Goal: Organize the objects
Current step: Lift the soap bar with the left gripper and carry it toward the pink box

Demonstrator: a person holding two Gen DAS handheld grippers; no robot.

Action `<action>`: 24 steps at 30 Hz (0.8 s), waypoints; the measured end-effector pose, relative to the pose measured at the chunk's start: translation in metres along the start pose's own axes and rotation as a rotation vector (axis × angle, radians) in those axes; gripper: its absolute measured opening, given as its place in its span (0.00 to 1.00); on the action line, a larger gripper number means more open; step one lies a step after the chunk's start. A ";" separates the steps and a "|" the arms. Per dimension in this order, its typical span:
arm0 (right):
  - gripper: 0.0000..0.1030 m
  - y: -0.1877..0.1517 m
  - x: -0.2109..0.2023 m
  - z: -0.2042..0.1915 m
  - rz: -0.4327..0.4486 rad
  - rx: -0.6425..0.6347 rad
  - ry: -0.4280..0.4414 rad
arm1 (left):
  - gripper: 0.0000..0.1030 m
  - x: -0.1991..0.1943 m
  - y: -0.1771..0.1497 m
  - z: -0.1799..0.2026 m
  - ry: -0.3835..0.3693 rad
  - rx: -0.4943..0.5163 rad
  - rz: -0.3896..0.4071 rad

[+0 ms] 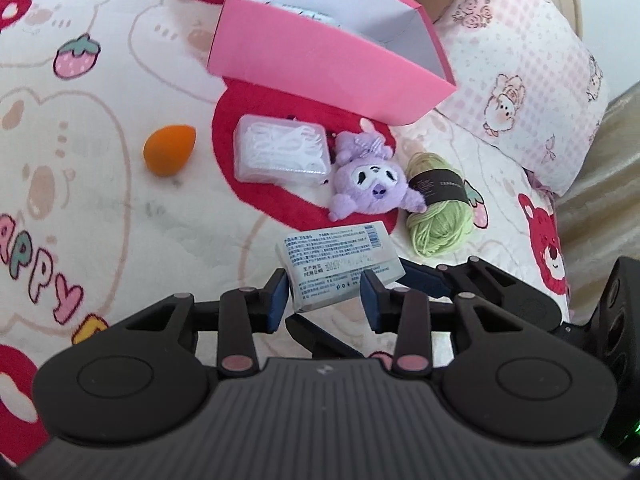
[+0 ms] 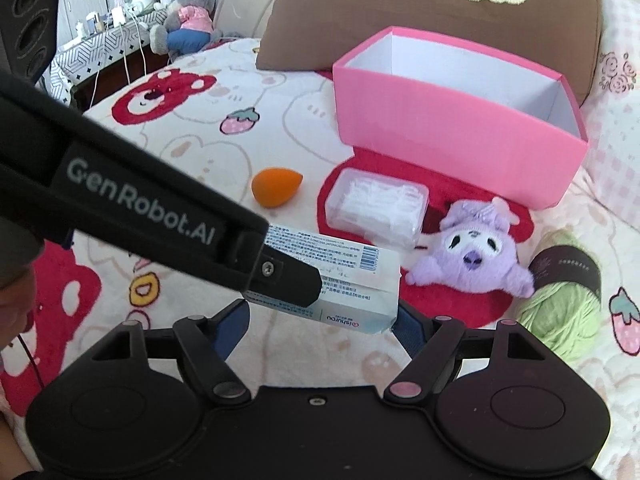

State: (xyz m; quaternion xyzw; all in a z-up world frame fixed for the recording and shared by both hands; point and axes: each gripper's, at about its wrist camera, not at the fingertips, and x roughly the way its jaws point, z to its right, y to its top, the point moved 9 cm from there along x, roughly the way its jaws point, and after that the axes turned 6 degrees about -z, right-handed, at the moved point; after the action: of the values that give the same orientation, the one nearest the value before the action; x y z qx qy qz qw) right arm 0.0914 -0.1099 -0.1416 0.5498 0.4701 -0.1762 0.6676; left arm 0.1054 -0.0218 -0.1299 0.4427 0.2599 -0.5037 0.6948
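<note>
Between both pairs of jaws, one white tissue pack (image 1: pixel 340 268) is hanging above the near part of the bedspread (image 1: pixel 120 208), its printed label and barcode facing up and its body tilting slightly. Gripping it across the narrow width, the left gripper (image 1: pixel 325 298) is pressing its blue pads against both sides, while the right gripper (image 2: pixel 322 320) is bracketing the pack's end with its jaws standing wide; its right pad is touching the pack, but whether the left one is pressing cannot be told. Beyond the pack, four loose things are lying on the bedspread: one purple plush toy (image 2: pixel 472 252) face up on a red patch of the print, one clear plastic case (image 2: pixel 376 208) of white picks just beside it, one orange egg-shaped sponge (image 2: pixel 276 186) farther toward the left edge, and one green yarn ball (image 2: pixel 560 300) with a dark paper band toward the right edge. Behind them one open pink box (image 2: pixel 460 136) with a white inside is sitting near the far edge, with a brown cushion (image 2: pixel 400 12) leaning behind it.
</note>
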 end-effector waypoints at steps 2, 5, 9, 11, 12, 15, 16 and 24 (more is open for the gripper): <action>0.80 0.003 -0.004 0.000 0.010 -0.004 -0.003 | 0.37 -0.004 0.001 0.003 0.008 0.017 0.007; 0.81 0.008 -0.008 0.000 0.017 -0.009 -0.009 | 0.37 -0.009 0.003 0.007 0.012 0.033 0.012; 0.81 0.014 -0.015 0.002 0.027 0.003 -0.011 | 0.37 -0.014 0.008 0.013 0.012 0.048 0.020; 0.81 0.017 -0.020 0.003 0.031 0.005 -0.021 | 0.37 -0.017 0.011 0.017 0.011 0.062 0.018; 0.81 0.019 -0.023 0.003 0.035 0.003 -0.029 | 0.37 -0.018 0.013 0.019 0.008 0.069 0.014; 0.81 0.024 -0.034 0.006 0.058 -0.003 -0.062 | 0.37 -0.025 0.021 0.028 -0.001 0.100 0.016; 0.81 0.027 -0.039 0.007 0.066 -0.004 -0.071 | 0.37 -0.027 0.023 0.032 0.000 0.112 0.017; 0.79 0.054 -0.064 0.016 0.125 -0.034 -0.109 | 0.37 -0.046 0.047 0.052 0.014 0.181 0.035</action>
State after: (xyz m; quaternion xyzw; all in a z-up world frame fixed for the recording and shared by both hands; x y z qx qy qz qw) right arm 0.1074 -0.1240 -0.0591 0.5562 0.4007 -0.1558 0.7112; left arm 0.1284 -0.0414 -0.0519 0.5115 0.2104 -0.5097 0.6590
